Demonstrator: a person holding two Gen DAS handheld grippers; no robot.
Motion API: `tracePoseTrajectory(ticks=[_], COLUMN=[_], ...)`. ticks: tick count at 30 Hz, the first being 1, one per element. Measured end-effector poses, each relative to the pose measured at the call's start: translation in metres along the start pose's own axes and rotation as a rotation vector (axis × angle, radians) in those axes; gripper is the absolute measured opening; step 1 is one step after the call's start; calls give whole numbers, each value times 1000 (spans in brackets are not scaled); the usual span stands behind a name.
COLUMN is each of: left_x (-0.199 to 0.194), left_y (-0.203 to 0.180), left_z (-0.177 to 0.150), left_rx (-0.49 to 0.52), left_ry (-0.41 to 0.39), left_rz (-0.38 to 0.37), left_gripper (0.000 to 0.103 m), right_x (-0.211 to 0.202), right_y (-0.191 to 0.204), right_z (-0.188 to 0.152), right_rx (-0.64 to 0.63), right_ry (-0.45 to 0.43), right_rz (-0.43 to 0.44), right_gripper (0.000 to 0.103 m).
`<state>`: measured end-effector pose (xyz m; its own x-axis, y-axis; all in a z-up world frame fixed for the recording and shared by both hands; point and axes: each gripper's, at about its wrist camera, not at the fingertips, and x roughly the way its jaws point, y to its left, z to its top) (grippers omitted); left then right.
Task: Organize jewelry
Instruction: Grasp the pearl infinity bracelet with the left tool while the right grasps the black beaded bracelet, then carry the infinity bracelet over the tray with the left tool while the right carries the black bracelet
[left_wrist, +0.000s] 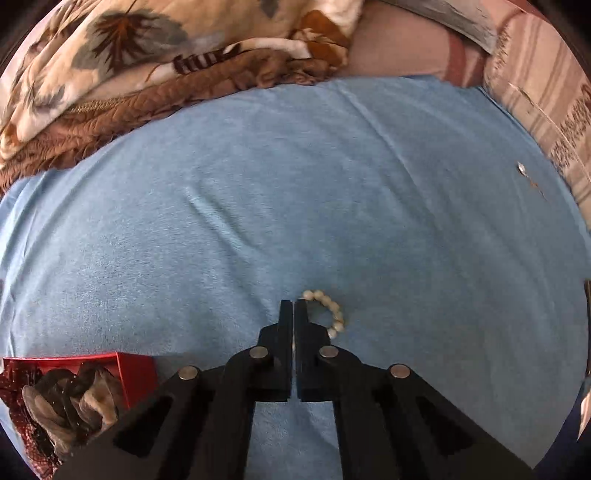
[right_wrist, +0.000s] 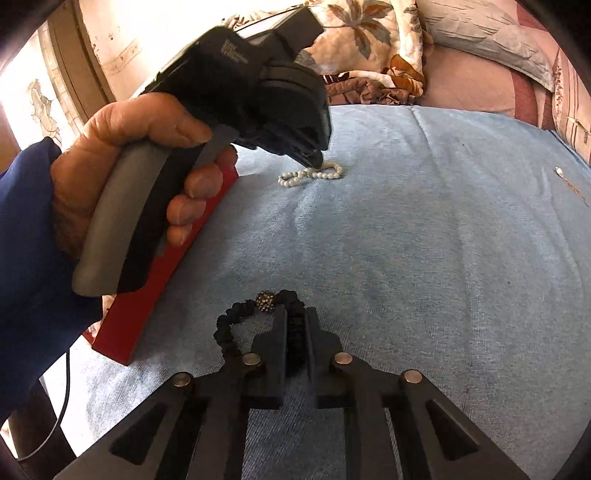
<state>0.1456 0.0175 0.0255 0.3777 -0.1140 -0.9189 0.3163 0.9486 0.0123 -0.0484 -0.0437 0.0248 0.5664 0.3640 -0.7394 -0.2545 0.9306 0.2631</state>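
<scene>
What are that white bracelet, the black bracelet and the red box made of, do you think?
The white bracelet looks like round pearl or imitation-pearl beads, glossy and cream-coloured. The black bracelet seems to be ruched fabric or elastic cord, matte and crinkled, with one sparkly studded bead. The red box looks like rigid card or plastic with a smooth satin finish and flat, sharp edges; which one, I cannot tell.

pearl bracelet (left_wrist: 328, 314) partly hidden behind fingers, red box (left_wrist: 136, 373) cut off

I see a bed under a blue towel (left_wrist: 258, 206), bearing pearl bracelet (right_wrist: 310, 175), black bracelet (right_wrist: 236, 314), red box (right_wrist: 155, 280), small pendant (left_wrist: 521, 168).
</scene>
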Motion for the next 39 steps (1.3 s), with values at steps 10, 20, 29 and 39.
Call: tracePoseTrajectory(ticks=[10,20,29,39], left_x=[-51,-49,4,-5], left_y=[-5,-5,4,-18], left_z=[-8,-12,-6,-14], left_rx=[-37,-36,-18,49], left_ry=[-56,-35,-14,-18], left_rz=[-60,-23,22,37], left_gripper=[0,16,29,5], right_x=[-33,-49,-30,-26], right_y=[-16,-25,-46,-41], right_z=[-4,-16,-22,-21], right_rx=[59,105,124,79], right_ry=[-60,-49,-32,-34], right_rz=[-3,-4,-13,-16], right_gripper=[9,9,11,10])
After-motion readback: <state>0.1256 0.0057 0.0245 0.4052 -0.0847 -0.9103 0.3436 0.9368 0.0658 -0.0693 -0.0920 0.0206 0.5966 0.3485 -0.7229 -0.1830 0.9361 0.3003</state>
